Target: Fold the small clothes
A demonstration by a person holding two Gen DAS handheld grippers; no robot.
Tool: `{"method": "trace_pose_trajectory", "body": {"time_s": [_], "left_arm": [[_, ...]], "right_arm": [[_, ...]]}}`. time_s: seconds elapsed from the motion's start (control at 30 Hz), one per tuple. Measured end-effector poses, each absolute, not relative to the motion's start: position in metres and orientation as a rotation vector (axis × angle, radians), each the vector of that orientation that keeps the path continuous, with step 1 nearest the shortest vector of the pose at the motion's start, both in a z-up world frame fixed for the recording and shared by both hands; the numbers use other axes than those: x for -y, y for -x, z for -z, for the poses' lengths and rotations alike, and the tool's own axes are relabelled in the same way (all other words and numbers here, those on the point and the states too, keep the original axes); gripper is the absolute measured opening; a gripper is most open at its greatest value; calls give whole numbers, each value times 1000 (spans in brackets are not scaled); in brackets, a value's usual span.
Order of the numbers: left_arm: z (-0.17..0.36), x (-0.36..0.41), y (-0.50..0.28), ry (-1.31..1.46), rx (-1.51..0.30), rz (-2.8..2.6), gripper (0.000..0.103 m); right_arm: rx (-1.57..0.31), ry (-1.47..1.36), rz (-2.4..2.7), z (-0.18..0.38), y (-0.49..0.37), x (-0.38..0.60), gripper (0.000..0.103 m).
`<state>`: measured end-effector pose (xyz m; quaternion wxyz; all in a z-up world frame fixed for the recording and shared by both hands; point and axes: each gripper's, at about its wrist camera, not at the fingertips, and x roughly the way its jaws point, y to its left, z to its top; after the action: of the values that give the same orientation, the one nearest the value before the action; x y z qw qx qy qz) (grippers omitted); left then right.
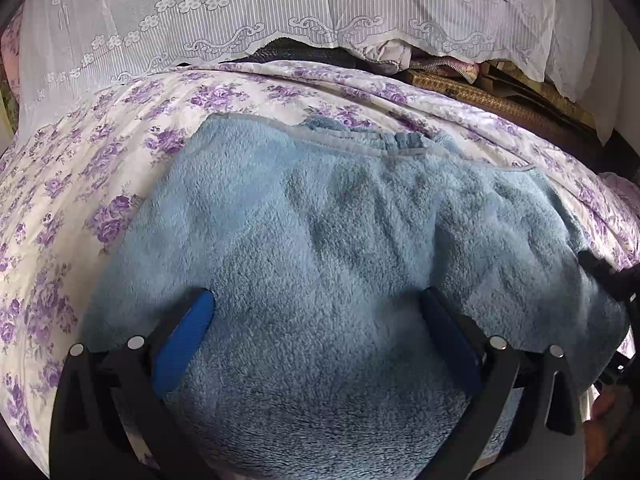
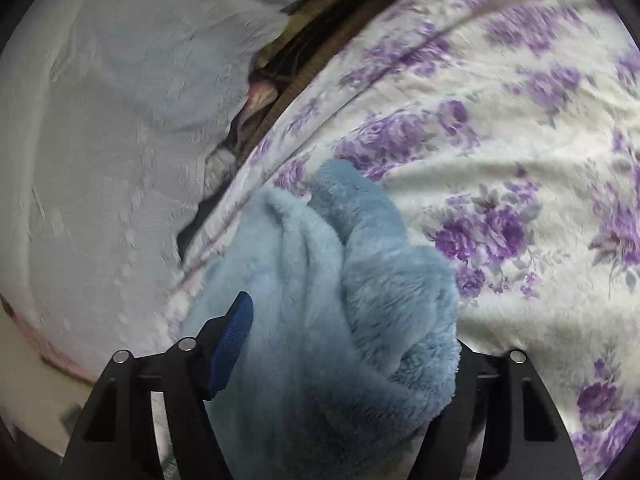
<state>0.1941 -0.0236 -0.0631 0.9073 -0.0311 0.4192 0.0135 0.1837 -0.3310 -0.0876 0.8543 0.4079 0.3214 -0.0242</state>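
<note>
Fleecy blue garment [image 1: 320,248] looks soft, light and floppy on the bedspread [image 1: 100,184]. Our left gripper [image 1: 316,312] stands wide over it; our right gripper [image 2: 348,320] pinches a bunched edge, a sound hold.

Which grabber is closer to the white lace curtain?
Probably the right gripper: the lace curtain hangs just past its left finger, while it holds bunched blue fleece. The left gripper sits open over the fleece, with the curtain beyond the flowered sheet.
</note>
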Motion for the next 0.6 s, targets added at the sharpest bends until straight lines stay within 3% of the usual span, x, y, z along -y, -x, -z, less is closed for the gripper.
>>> {"method": "trace_pose_trajectory", "body": {"time_s": [0.2,0.6], "left_arm": [[63,23,-194,64,-862,-21,99],[62,23,-191,65,-854,-20,99]], "right_arm": [[-674,-869,54,89,-182,341,53],[-669,-896,56,92,-181,347,48]]}}
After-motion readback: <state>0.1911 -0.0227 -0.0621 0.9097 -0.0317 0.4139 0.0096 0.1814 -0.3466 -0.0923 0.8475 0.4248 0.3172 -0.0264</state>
